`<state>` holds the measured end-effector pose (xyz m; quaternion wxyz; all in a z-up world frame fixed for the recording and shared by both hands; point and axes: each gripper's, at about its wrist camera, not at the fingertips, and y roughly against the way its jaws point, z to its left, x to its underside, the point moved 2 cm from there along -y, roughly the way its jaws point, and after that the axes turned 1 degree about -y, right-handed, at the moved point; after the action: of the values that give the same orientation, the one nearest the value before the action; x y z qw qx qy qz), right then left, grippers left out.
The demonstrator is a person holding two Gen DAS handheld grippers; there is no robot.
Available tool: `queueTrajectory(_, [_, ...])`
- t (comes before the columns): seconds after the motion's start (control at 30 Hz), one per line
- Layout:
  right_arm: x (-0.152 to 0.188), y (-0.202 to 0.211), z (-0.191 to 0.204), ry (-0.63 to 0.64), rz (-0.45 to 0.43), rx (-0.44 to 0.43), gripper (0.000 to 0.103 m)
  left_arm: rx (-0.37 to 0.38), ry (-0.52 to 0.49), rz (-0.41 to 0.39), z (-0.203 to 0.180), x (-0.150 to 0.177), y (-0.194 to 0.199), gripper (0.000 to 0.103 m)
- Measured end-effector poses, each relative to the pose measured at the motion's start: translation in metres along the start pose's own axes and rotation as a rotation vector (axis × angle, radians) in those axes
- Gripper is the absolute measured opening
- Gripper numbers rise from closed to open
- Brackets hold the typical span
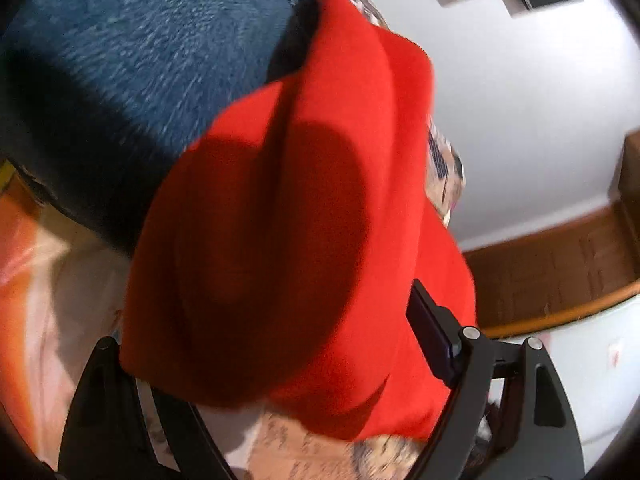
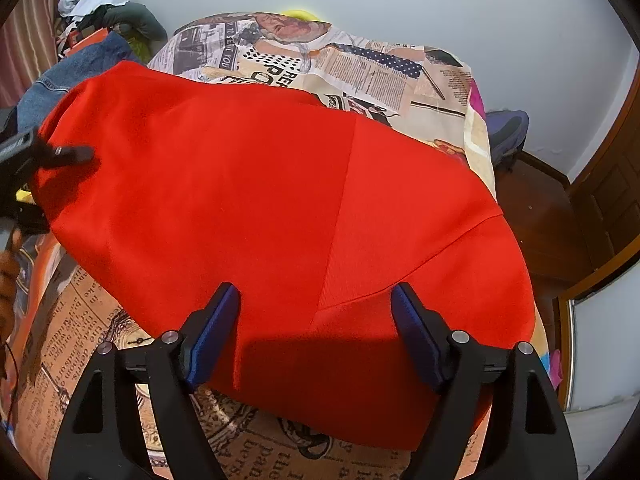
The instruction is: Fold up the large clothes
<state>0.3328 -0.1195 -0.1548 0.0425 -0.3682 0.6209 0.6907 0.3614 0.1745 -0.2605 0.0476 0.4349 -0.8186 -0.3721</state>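
Red cloth [image 2: 248, 208] part-folded on the table [image 2: 360, 64].
Right gripper [image 2: 316, 332] spread above its near edge; left gripper [image 1: 280, 360] spread too (blurred view); more folds likely remain.

The right gripper [image 2: 314, 300] is showing two black plastic fingers fanning up from the lower edge of the frame, each carrying a ribbed dark blue pad [image 2: 218, 322], a triangular cut-out in its outer link and a pair of round silver pivot pins. The left gripper [image 1: 276, 360] is displaying the same build in its own view, black links at lower left and lower right, a dark blue pad [image 1: 434, 338] and two silver pins. At the left edge of the right wrist view, black housing is appearing beside a bare hand [image 2: 9, 276].
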Motion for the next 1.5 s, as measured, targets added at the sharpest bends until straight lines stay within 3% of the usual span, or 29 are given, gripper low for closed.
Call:
queueTrajectory(0.13, [0.000, 0.000, 0.001, 0.004, 0.001, 0.006, 0.076, -0.008, 0.046, -0.015, 0.000, 0.002, -0.006, 0.082])
queueTrajectory(0.23, [0.000, 0.002, 0.001, 0.004, 0.004, 0.010, 0.076, -0.020, 0.052, -0.011, -0.004, 0.008, -0.006, 0.059])
queueTrajectory(0.3, [-0.001, 0.003, 0.001, 0.002, 0.006, 0.007, 0.076, 0.003, 0.045, -0.005, -0.009, 0.012, -0.004, 0.036])
queueTrajectory(0.5, [-0.007, 0.012, 0.000, -0.031, 0.011, -0.024, 0.076, -0.085, -0.170, -0.131, -0.056, 0.026, 0.023, 0.019])
queueTrajectory(0.63, [-0.019, 0.022, 0.004, -0.052, -0.015, -0.059, 0.076, -0.069, -0.243, -0.204, -0.081, 0.031, 0.049, 0.017])
queueTrajectory(0.87, [-0.052, 0.029, 0.034, -0.014, -0.056, -0.111, 0.076, -0.019, -0.326, -0.258, -0.098, 0.041, 0.096, 0.016])
queueTrajectory(1.0, [-0.062, 0.024, 0.060, 0.035, -0.062, -0.145, 0.076, -0.011, -0.349, -0.251, -0.090, 0.069, 0.111, 0.016])
queueTrajectory(1.13, [-0.058, 0.007, 0.085, 0.092, -0.021, -0.176, 0.076, -0.044, -0.336, -0.208, -0.064, 0.075, 0.111, 0.016])
queueTrajectory(1.3, [-0.035, -0.027, 0.097, 0.164, 0.080, -0.140, 0.076, -0.115, -0.300, -0.119, -0.050, 0.085, 0.084, 0.017])
queueTrajectory(1.5, [-0.027, -0.017, 0.095, 0.235, 0.069, -0.110, 0.076, -0.136, -0.261, -0.117, -0.045, 0.085, 0.081, 0.024])
